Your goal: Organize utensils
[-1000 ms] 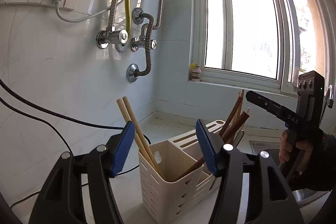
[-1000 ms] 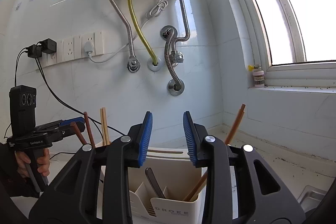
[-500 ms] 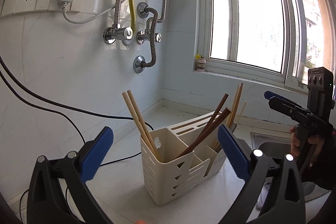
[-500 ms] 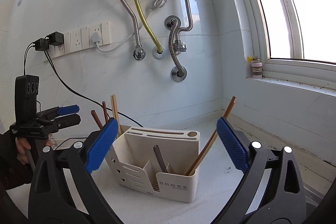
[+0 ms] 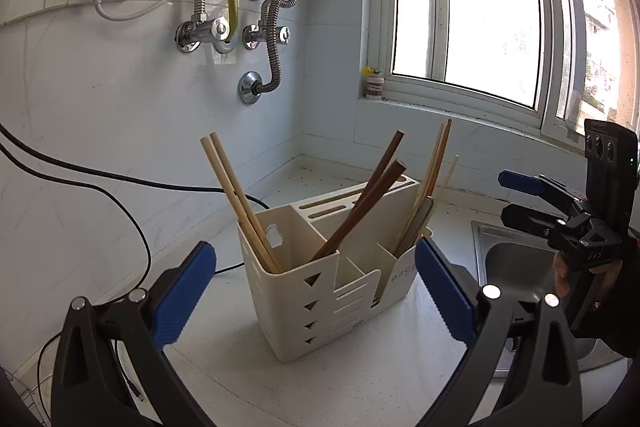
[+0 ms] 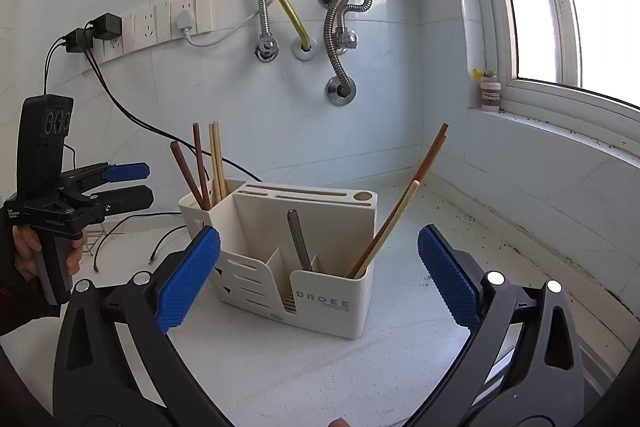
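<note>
Left gripper and right gripper both spread wide and empty, jaws just opened, nothing between the pads. Ahead of both sets of jaws, untouched on the counter: cream utensil holder, already loaded with light chopsticks, dark chopsticks and metal handle. By the look of it largely sorted, perhaps finished; no loose utensils in view.
</note>
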The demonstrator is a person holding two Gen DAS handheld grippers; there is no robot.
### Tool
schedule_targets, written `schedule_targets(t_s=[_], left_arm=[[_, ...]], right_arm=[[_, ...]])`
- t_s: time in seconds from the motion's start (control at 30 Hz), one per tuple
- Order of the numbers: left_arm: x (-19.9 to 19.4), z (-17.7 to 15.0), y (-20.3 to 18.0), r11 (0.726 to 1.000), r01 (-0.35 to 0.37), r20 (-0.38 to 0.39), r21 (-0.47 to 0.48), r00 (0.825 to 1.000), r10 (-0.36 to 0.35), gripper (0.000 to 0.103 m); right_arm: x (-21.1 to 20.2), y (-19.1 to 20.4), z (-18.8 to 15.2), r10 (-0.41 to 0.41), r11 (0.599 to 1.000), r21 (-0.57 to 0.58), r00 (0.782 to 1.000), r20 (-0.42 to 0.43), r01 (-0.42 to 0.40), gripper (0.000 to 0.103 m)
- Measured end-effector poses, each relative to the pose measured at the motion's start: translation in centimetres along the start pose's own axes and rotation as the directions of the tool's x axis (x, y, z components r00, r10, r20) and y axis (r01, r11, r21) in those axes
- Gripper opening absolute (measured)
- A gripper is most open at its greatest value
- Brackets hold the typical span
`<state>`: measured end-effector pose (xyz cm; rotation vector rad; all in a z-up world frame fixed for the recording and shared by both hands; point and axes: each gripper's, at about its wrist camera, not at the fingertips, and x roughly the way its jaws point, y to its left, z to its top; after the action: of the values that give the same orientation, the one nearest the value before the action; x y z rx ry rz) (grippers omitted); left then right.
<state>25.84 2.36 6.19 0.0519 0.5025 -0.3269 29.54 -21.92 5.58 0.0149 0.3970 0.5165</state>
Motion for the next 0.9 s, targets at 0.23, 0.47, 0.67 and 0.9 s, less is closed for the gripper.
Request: schedule_targets(t_s=[0.23, 0.47, 0.67, 0.9], left_arm=[[0.6, -0.7, -1.7, 0.999, 0.010, -0.019, 0.036, 1.000, -0.010, 0.098], [0.4, -1.1, -2.2, 1.000, 0.013, -0.026, 0.022, 1.000, -0.012, 0.098], [0.0, -1.1, -2.5, 1.000, 0.014, -0.026, 0.013, 1.000, -0.013, 0.098], [-0.1, -1.2, -3.0, 1.000, 0.013, -0.035, 0.025, 0.999, -0.013, 0.098]], right_arm=[[-0.1, 0.0, -1.0, 0.007, 1.000, 0.014, 1.000, -0.026, -0.006, 0.095], [-0.5, 0.2, -1.1, 0.009, 1.000, 0.009, 1.000, -0.028, -0.009, 0.095], [-1.0, 0.4, -0.9, 0.010, 1.000, 0.008, 1.000, -0.024, -0.010, 0.095], [-1.3, 0.5, -0.9, 0.009, 1.000, 0.006, 1.000, -0.021, -0.009, 0.095]])
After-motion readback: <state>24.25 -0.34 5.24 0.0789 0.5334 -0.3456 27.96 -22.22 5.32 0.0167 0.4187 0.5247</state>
